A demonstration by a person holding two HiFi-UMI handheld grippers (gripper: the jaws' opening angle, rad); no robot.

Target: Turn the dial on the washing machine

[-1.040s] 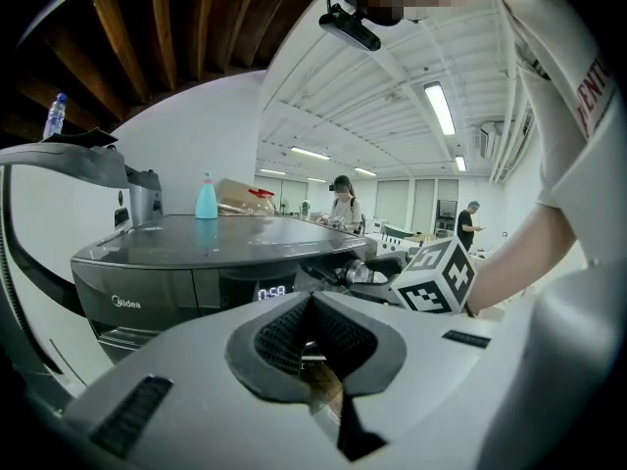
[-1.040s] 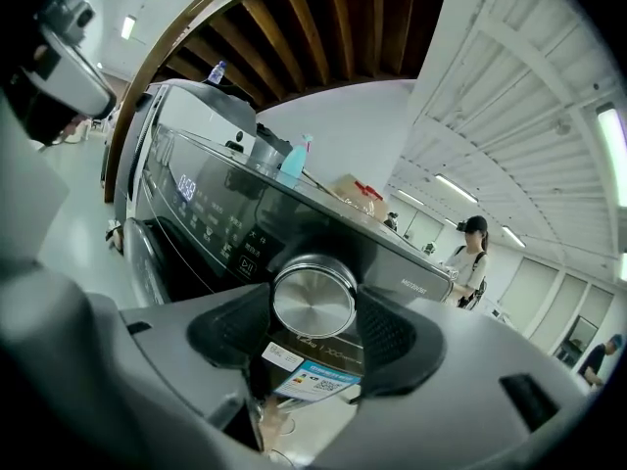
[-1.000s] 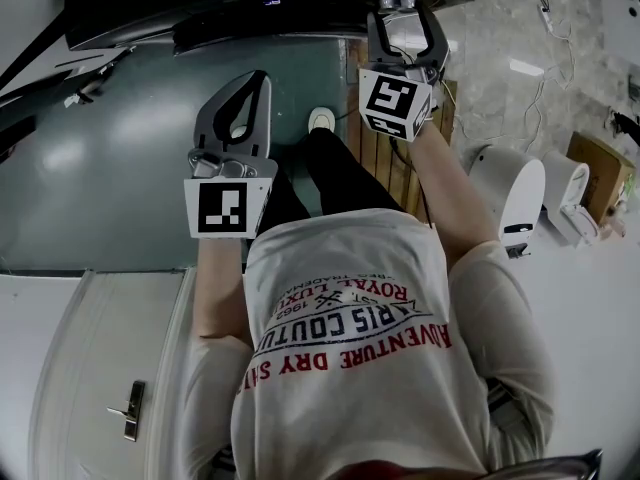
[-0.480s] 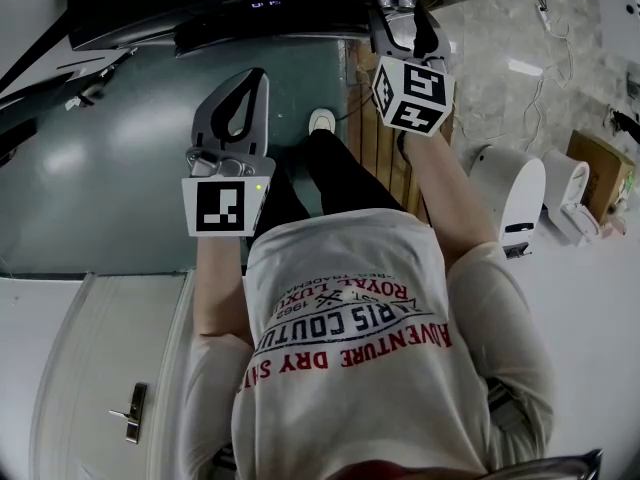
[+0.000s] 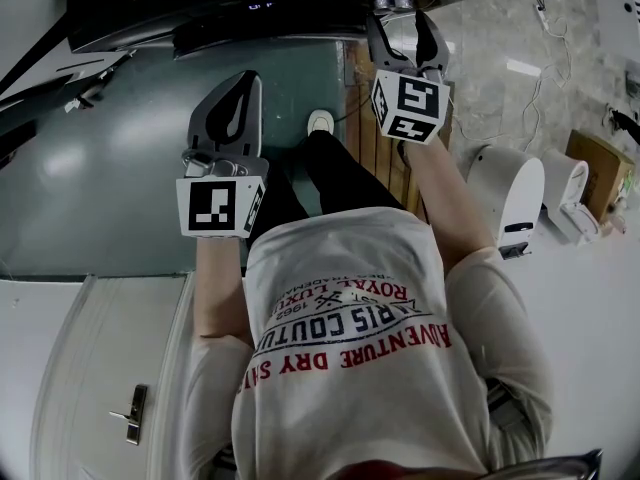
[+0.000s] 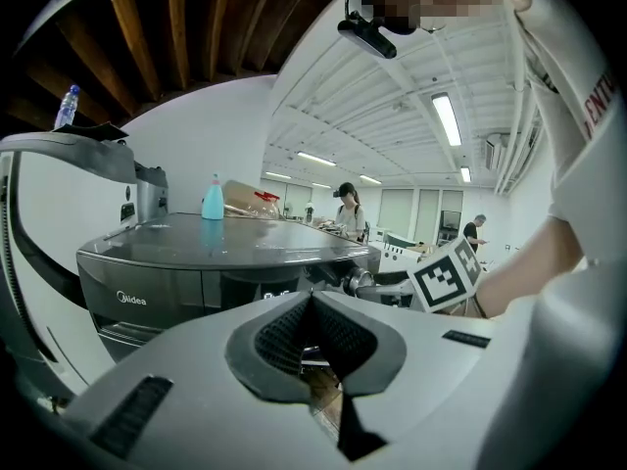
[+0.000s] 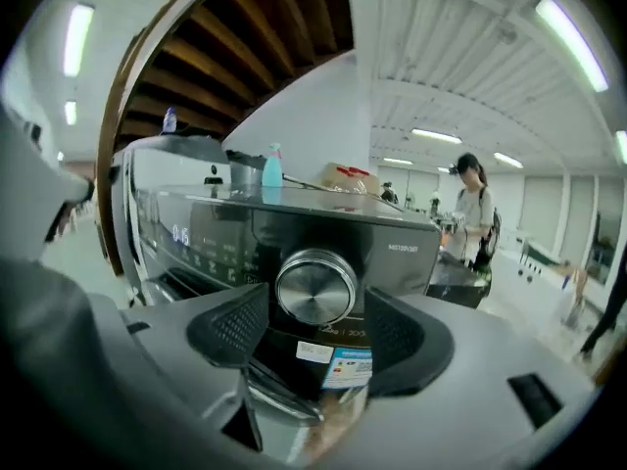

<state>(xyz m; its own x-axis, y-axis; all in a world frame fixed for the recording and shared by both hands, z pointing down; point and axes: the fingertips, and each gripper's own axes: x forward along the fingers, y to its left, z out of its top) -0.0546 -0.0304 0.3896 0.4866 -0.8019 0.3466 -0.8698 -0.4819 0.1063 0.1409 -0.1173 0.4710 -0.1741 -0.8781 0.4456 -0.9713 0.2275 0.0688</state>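
The washing machine (image 7: 245, 233) is dark grey, with a lit display on its front. Its round silver dial (image 7: 315, 285) sits between the two black pads of my right gripper (image 7: 315, 308), which is shut on it from both sides. In the head view the right gripper (image 5: 402, 16) reaches up to the dial (image 5: 394, 2) at the machine's front edge (image 5: 260, 13). My left gripper (image 5: 243, 80) hangs lower and to the left, away from the machine, jaws shut with nothing between them. The left gripper view shows its shut jaws (image 6: 312, 300) and the machine (image 6: 186, 262) beyond.
A blue bottle (image 6: 213, 200) and boxes stand on the machine's top. A wooden pallet (image 5: 385, 148) lies under my right arm. White appliances (image 5: 512, 193) stand on the floor at the right. A white door with a handle (image 5: 128, 410) is at the lower left. People stand far behind.
My right gripper twisted clockwise about the dial half a second ago and has since rolled back most of the way. The left gripper drifted slightly left and lower.
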